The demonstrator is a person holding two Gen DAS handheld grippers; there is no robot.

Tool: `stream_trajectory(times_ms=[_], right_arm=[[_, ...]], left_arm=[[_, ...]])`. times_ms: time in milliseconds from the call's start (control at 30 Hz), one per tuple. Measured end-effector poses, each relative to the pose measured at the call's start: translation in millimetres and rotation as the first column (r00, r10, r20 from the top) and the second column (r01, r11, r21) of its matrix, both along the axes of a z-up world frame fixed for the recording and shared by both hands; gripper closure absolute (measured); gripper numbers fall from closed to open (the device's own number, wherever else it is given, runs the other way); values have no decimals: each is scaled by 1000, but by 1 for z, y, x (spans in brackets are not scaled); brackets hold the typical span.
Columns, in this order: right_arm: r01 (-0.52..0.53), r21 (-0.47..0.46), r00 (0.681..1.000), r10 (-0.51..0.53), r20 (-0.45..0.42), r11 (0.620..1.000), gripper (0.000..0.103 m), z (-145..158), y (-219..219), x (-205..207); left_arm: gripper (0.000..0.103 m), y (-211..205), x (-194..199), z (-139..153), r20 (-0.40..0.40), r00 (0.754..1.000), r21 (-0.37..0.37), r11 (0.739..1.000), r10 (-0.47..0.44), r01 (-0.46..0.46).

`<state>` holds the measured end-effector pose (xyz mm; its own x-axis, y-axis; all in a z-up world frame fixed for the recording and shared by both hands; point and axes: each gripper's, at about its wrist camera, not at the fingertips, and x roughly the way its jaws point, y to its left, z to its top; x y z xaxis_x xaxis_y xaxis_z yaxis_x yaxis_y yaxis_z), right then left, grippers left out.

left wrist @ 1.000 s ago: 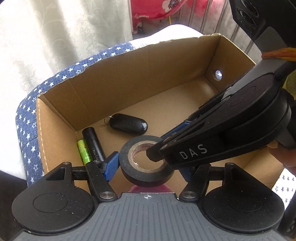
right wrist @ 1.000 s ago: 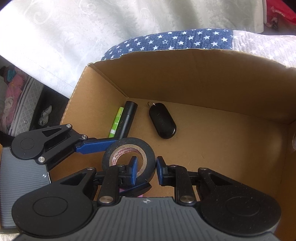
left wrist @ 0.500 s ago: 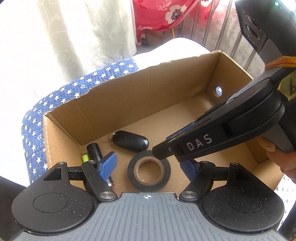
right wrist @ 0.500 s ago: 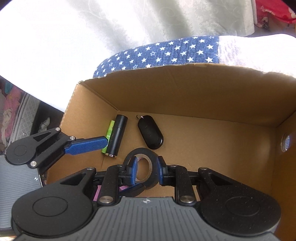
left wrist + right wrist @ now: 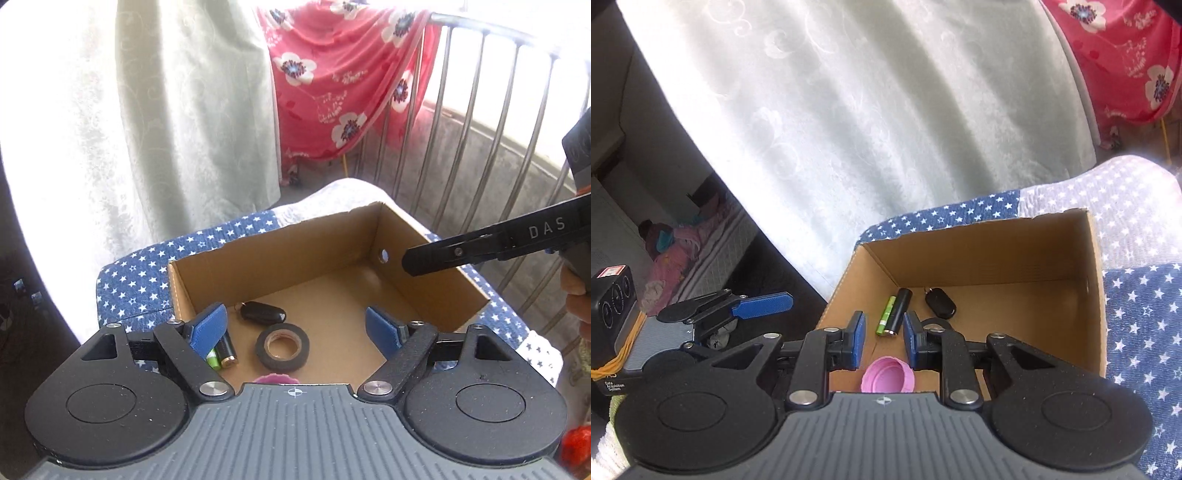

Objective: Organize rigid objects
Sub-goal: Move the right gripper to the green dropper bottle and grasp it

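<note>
Both my left gripper (image 5: 297,328) and right gripper (image 5: 881,339) hang open and empty above the box (image 5: 280,243); tape (image 5: 282,346) lies inside, so I should rise straight, clear of its walls

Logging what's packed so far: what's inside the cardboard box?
In the box: tape roll, key fob, black battery, green battery, pink cap. The tongs cover the near edge of the floor.

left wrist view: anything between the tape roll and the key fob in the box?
Nothing. In the left wrist view only bare cardboard floor separates the tape roll and the key fob inside the box.
</note>
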<state>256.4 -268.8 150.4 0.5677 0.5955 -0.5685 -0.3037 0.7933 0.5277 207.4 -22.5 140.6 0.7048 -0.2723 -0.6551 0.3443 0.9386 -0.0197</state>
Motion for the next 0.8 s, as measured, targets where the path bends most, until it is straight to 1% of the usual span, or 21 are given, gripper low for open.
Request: stream_trajectory(times_ms=[67,167,233,333,433,500,600,667,733,800], right_arm=[[6,2,999,-6,53,1000,79,5,-3,-25],[6,-10,995,-5,100,1000,78,1,-5,-58],[4,-26,994,-1,112,1000,78,-6,-2,-73],[4,-77,992,6,129,997,78,-21,5,-95],[5,-117,992,10,128,993,78,-35,13,-106],[4,-135,993,12,119,991,78,-45,18,-109],[-1,-162,995,18,102,987,78,-55,19,-115],[-3,-178,995,20,95,984,78,-61,22,-113],[-5,-188,996,22,91,982,78,-64,23,-110],[-11,-197,996,28,84,980,78,-68,25,-107]], left_arm=[[20,2,-23,0,33,999,-24,1000,2,-1],[20,1,-52,-15,63,998,-48,999,-1,4],[20,-2,-73,-28,87,996,-63,998,-11,16],[20,-12,-97,-49,115,993,-72,996,-40,48],[20,-30,-115,-66,161,984,-53,994,-83,92],[20,-45,-121,-78,183,978,-15,994,-102,106],[21,-65,-122,-96,192,972,20,991,-133,131],[23,-76,-121,-107,180,972,35,988,-152,148],[27,-84,-114,-116,163,974,46,987,-160,155],[29,-88,-109,-122,158,974,55,986,-162,155]])
